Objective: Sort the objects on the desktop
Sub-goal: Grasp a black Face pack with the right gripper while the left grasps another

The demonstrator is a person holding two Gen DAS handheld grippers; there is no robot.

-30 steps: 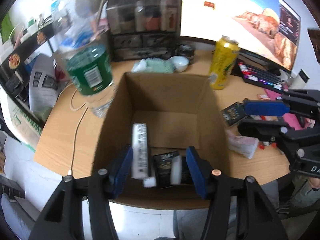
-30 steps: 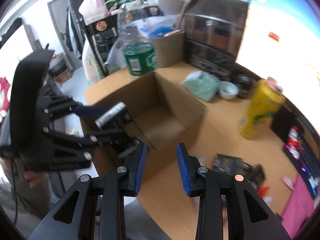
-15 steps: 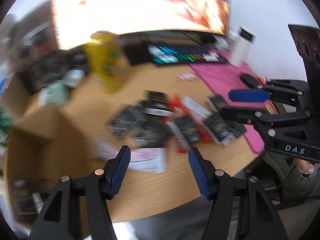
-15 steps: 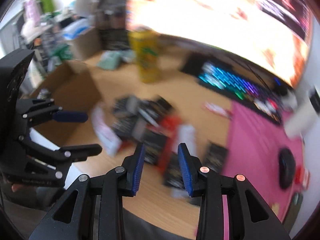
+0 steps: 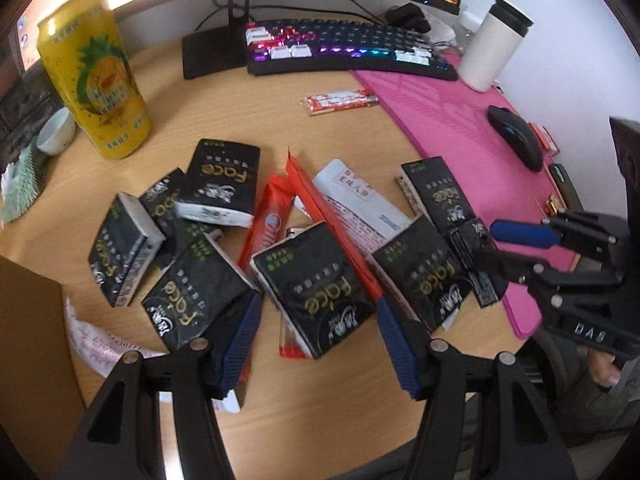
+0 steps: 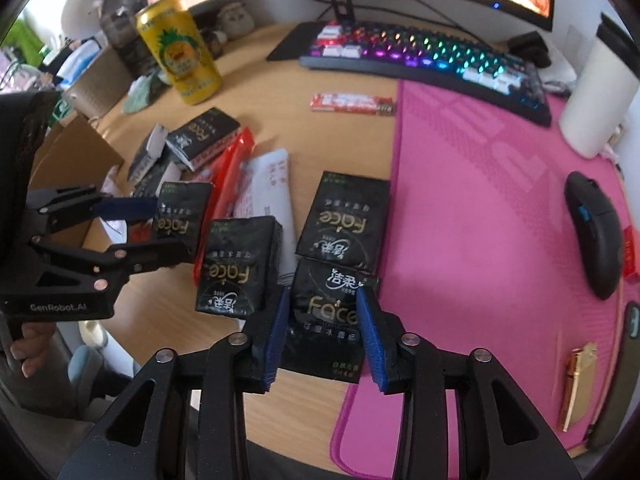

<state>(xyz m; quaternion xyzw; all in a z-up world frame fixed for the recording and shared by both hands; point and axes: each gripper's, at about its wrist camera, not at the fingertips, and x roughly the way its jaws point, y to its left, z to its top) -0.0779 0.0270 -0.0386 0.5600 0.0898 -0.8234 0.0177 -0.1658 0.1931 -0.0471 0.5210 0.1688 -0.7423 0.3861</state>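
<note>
Packs still all over the desk, so sorting looks far from done.

Left wrist view: my left gripper hangs jaws wide apart over a black tissue pack, pads either side, not pressing on it that I can tell. More black packs around it: one at left edge of the pile, one near the can, one by the pink mat, one just right of my target. Red sachets and a white paper packet lie mixed in between. Cardboard box corner at lower left, contents hidden from here. Yellow can, red stick pack, keyboard, white tumbler, mouse untouched.

Right wrist view: my right gripper has just been opening, jaws part open, astride another black pack lying half on the pink mat; pads beside it, contact unclear, I read it as not gripped. Two more packs just above it. Left gripper seen at left over its pack. Box edge behind it.

Left to do, my guess: nearly the whole pile, both hands at the pick stage.
</note>
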